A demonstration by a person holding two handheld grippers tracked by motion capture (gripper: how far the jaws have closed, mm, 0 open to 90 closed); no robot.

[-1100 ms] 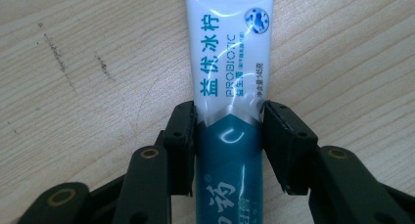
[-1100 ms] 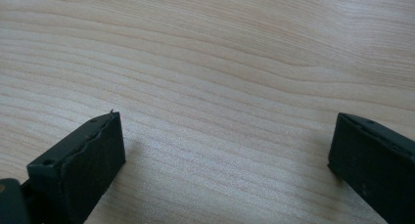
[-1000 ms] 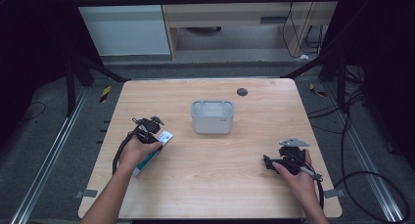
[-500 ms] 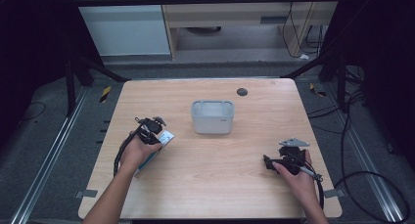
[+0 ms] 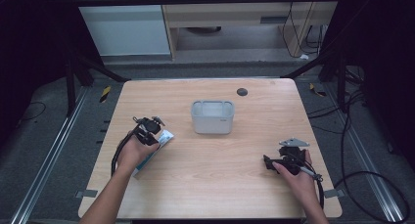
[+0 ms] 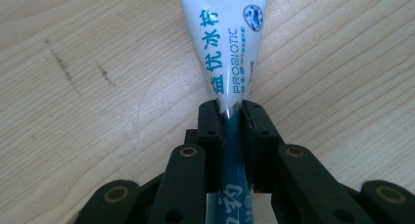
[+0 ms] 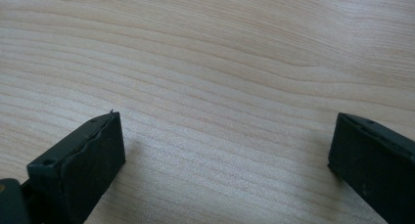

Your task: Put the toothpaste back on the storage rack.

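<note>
Left gripper (image 6: 230,114) just closed, pinching a white and teal tube (image 6: 227,48) that lay flat on the wooden surface (image 5: 205,165), grey tub (image 5: 212,117) near mid-surface, right gripper (image 7: 225,136) spread wide over bare wood, well apart.

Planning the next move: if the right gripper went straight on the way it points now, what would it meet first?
Probably nothing: the right gripper points left across bare table, jaws open. Its line seems to pass below the toothpaste tube.

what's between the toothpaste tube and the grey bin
Nothing: in the high view only bare table separates the toothpaste tube from the grey bin.
</note>
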